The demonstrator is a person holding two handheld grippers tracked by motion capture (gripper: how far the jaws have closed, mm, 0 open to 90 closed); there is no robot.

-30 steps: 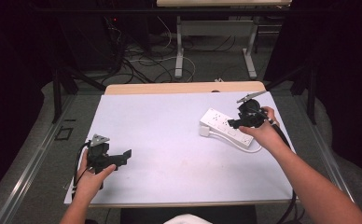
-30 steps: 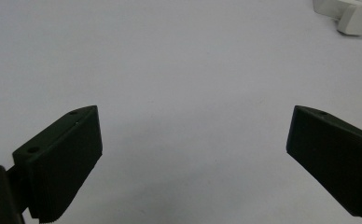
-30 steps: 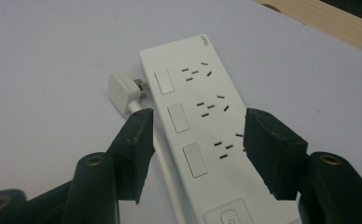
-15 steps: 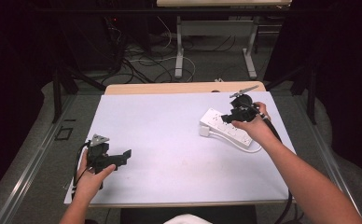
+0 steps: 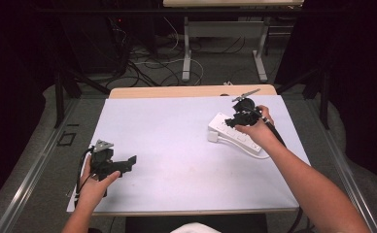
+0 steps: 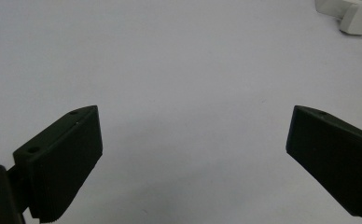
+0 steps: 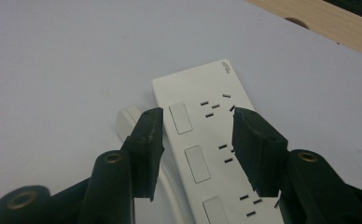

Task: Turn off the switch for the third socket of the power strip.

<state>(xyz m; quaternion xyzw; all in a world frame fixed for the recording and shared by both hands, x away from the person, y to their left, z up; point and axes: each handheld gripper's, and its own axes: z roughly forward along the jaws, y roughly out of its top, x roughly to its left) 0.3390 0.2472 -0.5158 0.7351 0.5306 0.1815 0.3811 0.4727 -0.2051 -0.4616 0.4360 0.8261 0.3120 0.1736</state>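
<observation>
Right gripper view: right tongs [image 7: 195, 140] half open and just been closing, hovering over the white plastic power strip [image 7: 212, 140], nothing between the pads yet. High view: strip [image 5: 225, 130] lies right of centre on the white table [image 5: 177, 145], long axis running toward lower right. Left tongs [image 6: 193, 154] wide open, empty, well apart at lower left. Right hand is the nearer.

White power strip [image 5: 234, 134] flat on table

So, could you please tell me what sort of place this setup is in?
Probably a lab or workshop recording bay: a white-topped table ringed by dark curtains, loose cables on the floor behind it, and a white power strip as the test item.
</observation>
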